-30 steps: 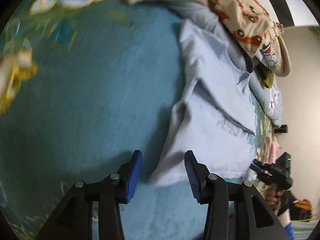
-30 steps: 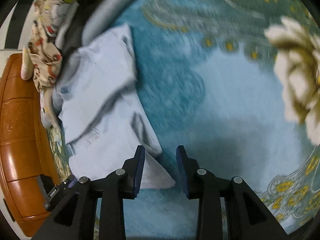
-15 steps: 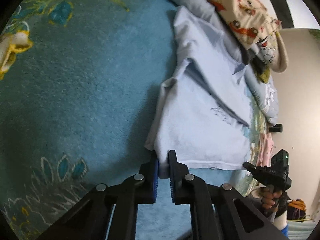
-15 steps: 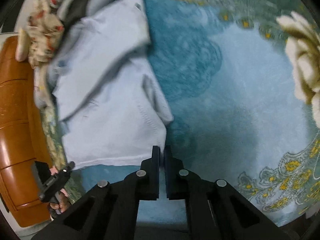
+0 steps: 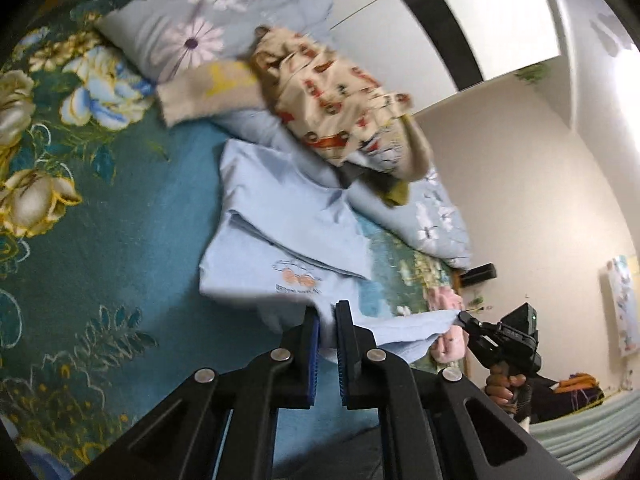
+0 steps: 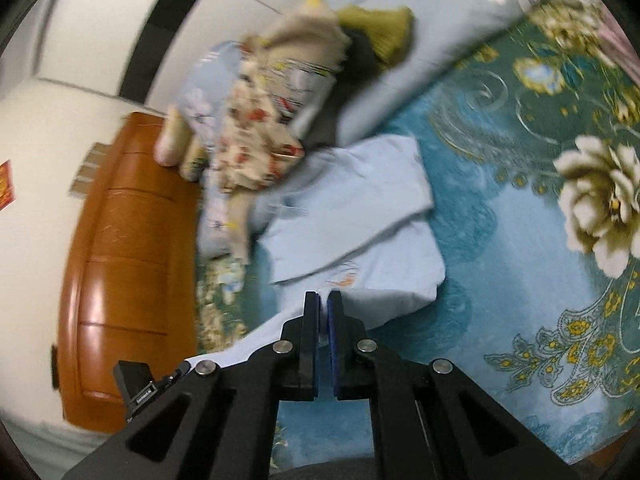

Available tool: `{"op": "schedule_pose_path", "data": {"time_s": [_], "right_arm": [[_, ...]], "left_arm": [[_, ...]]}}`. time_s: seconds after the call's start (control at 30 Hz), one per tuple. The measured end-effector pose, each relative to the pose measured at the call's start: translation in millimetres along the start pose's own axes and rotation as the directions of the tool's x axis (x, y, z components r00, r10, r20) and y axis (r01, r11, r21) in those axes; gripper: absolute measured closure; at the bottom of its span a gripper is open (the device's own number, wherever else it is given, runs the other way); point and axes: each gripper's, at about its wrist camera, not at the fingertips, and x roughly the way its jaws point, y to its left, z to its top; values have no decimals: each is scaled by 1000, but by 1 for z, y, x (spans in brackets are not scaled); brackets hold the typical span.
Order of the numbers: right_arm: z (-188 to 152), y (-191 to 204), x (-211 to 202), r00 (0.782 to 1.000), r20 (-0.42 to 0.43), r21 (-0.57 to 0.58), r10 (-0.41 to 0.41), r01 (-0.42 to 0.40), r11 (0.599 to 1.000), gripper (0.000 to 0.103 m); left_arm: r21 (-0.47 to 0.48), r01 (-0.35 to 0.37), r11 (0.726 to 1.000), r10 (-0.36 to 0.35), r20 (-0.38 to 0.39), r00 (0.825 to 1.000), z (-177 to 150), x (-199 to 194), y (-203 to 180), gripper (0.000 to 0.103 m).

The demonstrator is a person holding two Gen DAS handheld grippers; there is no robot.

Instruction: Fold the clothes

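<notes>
Spreading under everything is a teal floral bedspread (image 5: 120, 220); the pale blue cotton T-shirt (image 5: 280, 216) is lying on it, each claw (image 5: 327, 318) (image 6: 324, 306) clenching a hem corner. Both should be rising level, keeping the hem taut.

A teal bed cover (image 5: 120, 208) with large cream and blue flowers and gold leaf scrolls spreads across the bed. At the far end lies a pale blue pillow (image 5: 188, 36) printed with pink daisies. Near the pillow, a second pale blue pillow (image 5: 432, 216) with small white flowers lies at the right edge of the cover. A polished orange-brown wooden headboard (image 6: 116, 264) stands along the left in the right wrist view, against a white wall (image 6: 36, 184) that bears a small red sticker (image 6: 6, 186). Far off, white cupboard doors carry a broad black stripe (image 5: 436, 20). A picture (image 5: 624, 304) hangs on the wall at the right.
</notes>
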Motion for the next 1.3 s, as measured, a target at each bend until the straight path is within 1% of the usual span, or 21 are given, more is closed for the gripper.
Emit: {"op": "schedule_pose_path", "data": {"time_s": [0.1, 0.13, 0.17, 0.27, 0.4, 0.5, 0.57, 0.7, 0.77, 0.87, 0.97, 1.03, 1.13, 1.2, 1.23, 1.3], "right_arm": [[-12, 4, -17, 999, 17, -21, 47, -46, 999, 99], [-13, 0, -17, 998, 14, -10, 53, -53, 999, 99], [-13, -3, -17, 998, 11, 0, 59, -59, 998, 99], [-3, -14, 3, 999, -17, 28, 43, -42, 999, 99], [25, -30, 39, 998, -31, 116, 50, -46, 992, 99], [58, -38, 66, 999, -32, 171, 35, -29, 985, 99], [79, -40, 84, 999, -36, 193, 22, -14, 981, 99], [121, -44, 119, 1000, -28, 242, -8, 15, 970, 99], [139, -48, 136, 1000, -18, 271, -22, 26, 962, 99], [159, -52, 160, 998, -34, 284, -61, 68, 956, 99], [177, -57, 183, 994, -52, 297, -101, 112, 948, 99], [184, -63, 192, 991, -56, 308, -122, 134, 942, 99], [192, -69, 200, 990, -49, 324, -129, 138, 936, 99], [195, -71, 204, 989, -56, 320, -139, 150, 936, 99], [196, -72, 207, 988, -61, 315, -138, 151, 937, 99], [197, -72, 211, 988, -70, 309, -136, 152, 939, 99]], "left_arm": [[-3, 10, 1000, -10, 9, 1000, -12, -10, -2, 95], [-9, 3, 1000, -3, 12, 1000, -12, -7, 0, 95], [-17, -7, 1000, 7, 16, 1000, -10, -3, 3, 95], [-86, -3, 996, 5, 17, 1000, 8, 15, 14, 95], [-134, -28, 991, 30, 11, 999, 52, 51, 26, 95], [-178, -46, 983, 45, -10, 999, 92, 88, 38, 95], [-205, -61, 977, 59, -16, 998, 114, 108, 45, 95], [-278, -72, 958, 64, -36, 997, 154, 153, 63, 95], [-309, -91, 947, 80, -50, 996, 172, 175, 73, 95], [-327, -130, 936, 119, -55, 991, 191, 196, 83, 95], [-319, -140, 937, 128, -58, 990, 205, 217, 93, 95], [-315, -164, 935, 152, -61, 986, 212, 227, 97, 95], [-331, -202, 922, 198, -45, 979, 220, 236, 107, 94], [-372, -191, 908, 196, -25, 980, 224, 238, 115, 95], [-395, -190, 899, 198, -20, 980, 225, 238, 119, 96], [-399, -187, 897, 198, -15, 980, 227, 236, 119, 98]]}}
